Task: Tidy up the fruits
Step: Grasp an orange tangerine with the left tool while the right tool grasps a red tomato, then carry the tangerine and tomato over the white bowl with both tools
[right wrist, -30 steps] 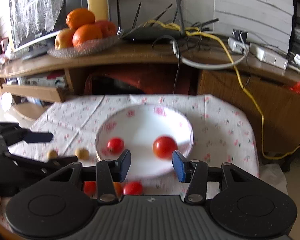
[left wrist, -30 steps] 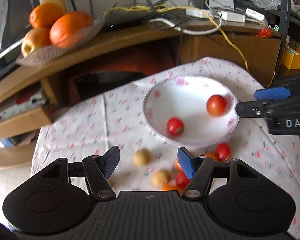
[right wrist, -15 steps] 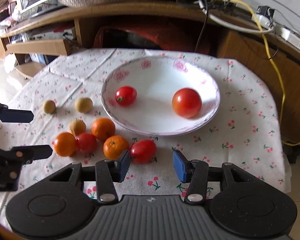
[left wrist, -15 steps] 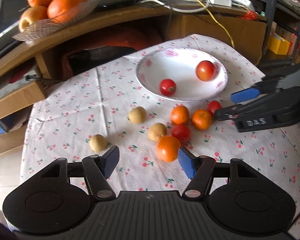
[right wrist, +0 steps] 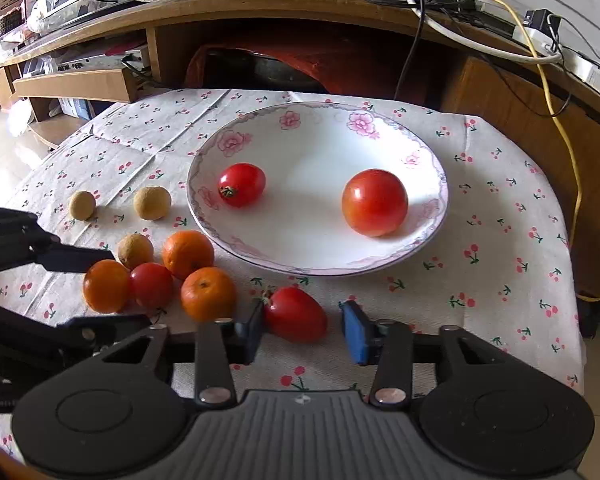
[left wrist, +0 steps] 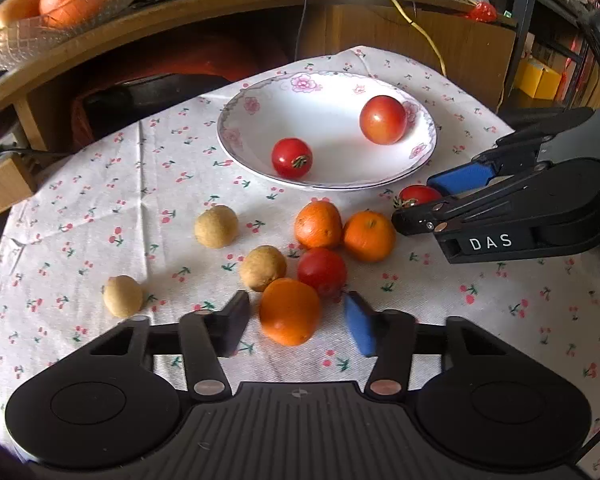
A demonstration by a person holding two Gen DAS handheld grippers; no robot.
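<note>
Open grippers (left wrist: 296, 326) (right wrist: 302, 332) apparently straddling fruit

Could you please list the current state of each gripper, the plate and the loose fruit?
Left gripper: open, jaws astride an orange.
Right gripper: open, jaws astride an oblong tomato.
Plate: holds two tomatoes.
Other fruit: loose on the tablecloth.

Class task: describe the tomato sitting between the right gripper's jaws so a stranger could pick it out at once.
Find the white flowered plate. On the cloth just in front of its near rim lies one tomato. Unlike the round ones nearby, it is elongated and stands alone.
</note>
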